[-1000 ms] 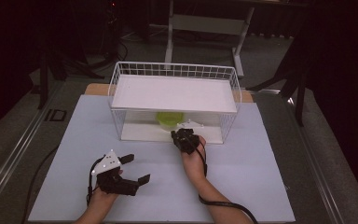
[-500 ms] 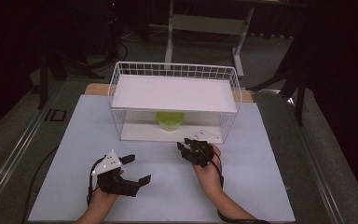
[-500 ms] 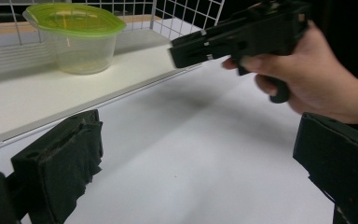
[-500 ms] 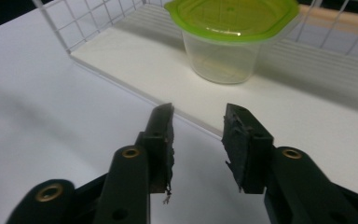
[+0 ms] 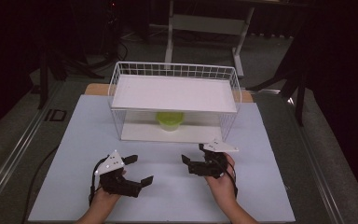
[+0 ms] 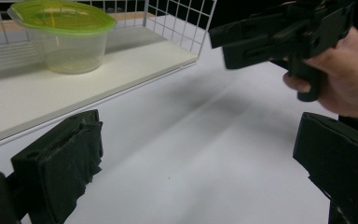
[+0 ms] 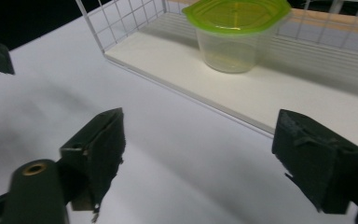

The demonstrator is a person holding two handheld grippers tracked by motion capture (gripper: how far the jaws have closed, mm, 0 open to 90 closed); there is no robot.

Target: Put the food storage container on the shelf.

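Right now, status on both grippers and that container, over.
Left gripper open, empty, on the mat. Right gripper open, empty, in front of the wire rack. Green-lidded container upright on the lower shelf, untouched. Nothing between the grippers and the container.

The container (image 7: 235, 44) appears to be clear, glossy plastic, topped by a smooth translucent green plastic lid (image 7: 237, 15). The rack (image 5: 121, 81) is thin white-coated wire, its shelf boards (image 7: 270, 95) smooth and matt. The table cover (image 5: 177, 186) looks matt and smooth; the right gripper (image 7: 200, 158) pads (image 7: 98, 149) are rough, frayed black foam-like material.
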